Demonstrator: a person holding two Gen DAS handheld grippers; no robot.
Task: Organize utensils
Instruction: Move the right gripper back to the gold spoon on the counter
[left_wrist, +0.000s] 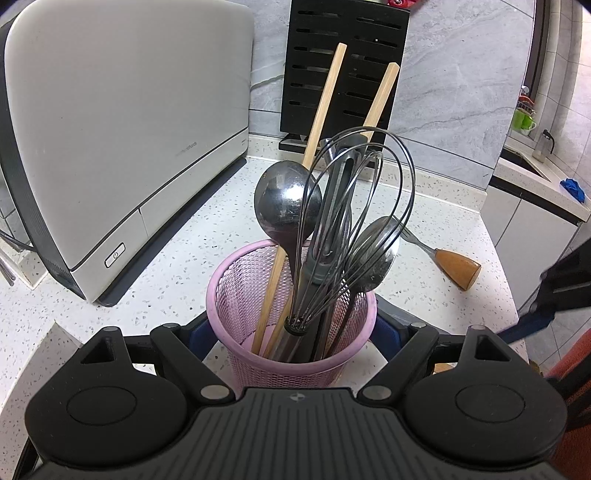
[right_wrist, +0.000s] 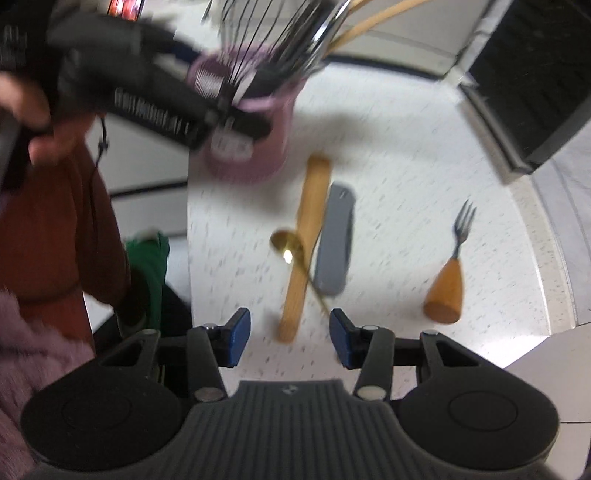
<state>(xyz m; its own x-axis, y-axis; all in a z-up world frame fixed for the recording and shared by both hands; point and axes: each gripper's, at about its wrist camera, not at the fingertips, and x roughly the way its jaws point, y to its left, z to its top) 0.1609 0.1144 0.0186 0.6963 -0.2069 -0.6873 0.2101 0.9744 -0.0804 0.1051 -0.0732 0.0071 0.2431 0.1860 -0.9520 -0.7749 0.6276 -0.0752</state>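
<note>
A pink mesh utensil holder stands on the speckled counter, holding a whisk, two steel ladles or spoons, chopsticks and a grey tool. My left gripper is shut on the holder, its blue pads on either side. In the blurred right wrist view the holder is at the top with the left gripper on it. My right gripper is open and empty above the counter. Just beyond it lie a wooden stick, a gold spoon, a grey handle and a wooden-handled fork.
A white appliance stands at the left, and a black slotted rack at the back wall. The fork lies right of the holder near the counter's right edge. A person's hand and red sleeve are at the left.
</note>
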